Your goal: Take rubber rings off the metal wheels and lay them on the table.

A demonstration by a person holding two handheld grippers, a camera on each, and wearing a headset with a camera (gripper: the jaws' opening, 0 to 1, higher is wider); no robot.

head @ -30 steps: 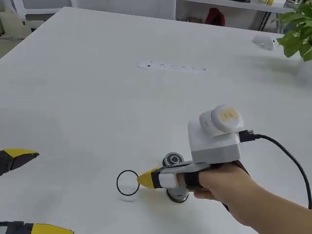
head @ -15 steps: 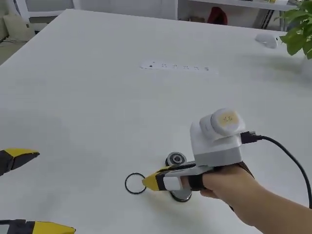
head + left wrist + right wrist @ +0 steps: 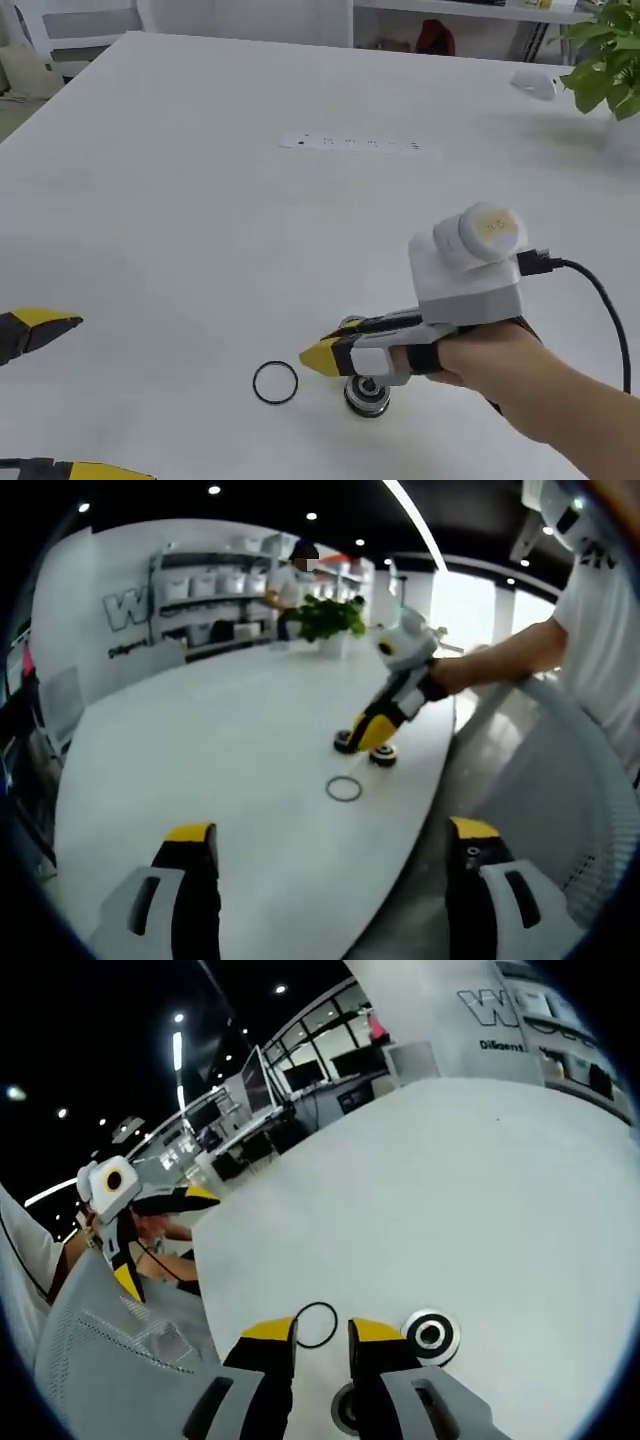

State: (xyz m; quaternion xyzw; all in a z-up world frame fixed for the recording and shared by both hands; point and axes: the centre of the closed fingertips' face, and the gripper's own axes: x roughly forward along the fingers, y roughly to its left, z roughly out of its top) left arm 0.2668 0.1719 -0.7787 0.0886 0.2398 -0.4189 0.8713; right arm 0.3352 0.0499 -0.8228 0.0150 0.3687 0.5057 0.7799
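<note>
One rubber ring (image 3: pixel 256 383) is seen lying flat on the white surface (image 3: pixel 200 220), just ahead of the tips of the right tool (image 3: pixel 318 357) and clear of them. The jaws of that tool are held narrowly parted, with nothing gripped. Two metal wheels (image 3: pixel 367 396) are found beneath and beside it. The left tool (image 3: pixel 330 835) is spread wide and empty, well apart from the ring.

Thin black rubber ring (image 3: pixel 275 382) flat on the white table (image 3: pixel 200 220), just beside two metal wheels (image 3: pixel 367 395) (one partly hidden)
</note>
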